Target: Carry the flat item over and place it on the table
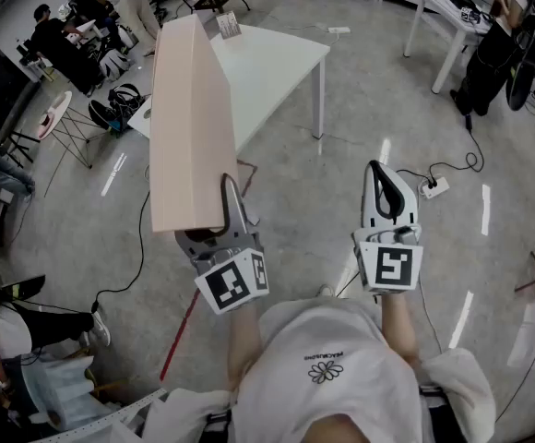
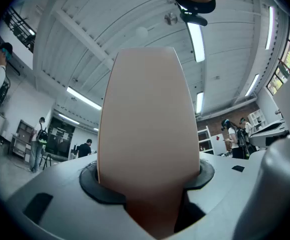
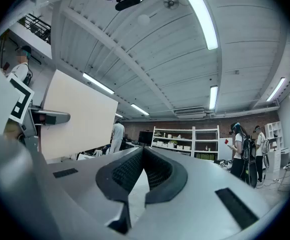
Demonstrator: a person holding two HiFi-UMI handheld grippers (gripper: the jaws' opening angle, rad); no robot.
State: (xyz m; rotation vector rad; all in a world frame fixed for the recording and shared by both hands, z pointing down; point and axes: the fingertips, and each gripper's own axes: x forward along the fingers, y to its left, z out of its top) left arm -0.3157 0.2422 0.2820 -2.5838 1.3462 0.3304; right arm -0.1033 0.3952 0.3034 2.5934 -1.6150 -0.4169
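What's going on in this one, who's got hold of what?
A person stands on an open floor with a pair of tongs in each hand. The left tongs are clamped on the near end of a pale flat board, holding it up on edge. The right tongs are shut and empty, off to the side and clear of the board. A white table stands ahead across the floor, and the board has not been set on it yet.

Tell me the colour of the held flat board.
Pale pinkish beige board; it shows best in the head view.
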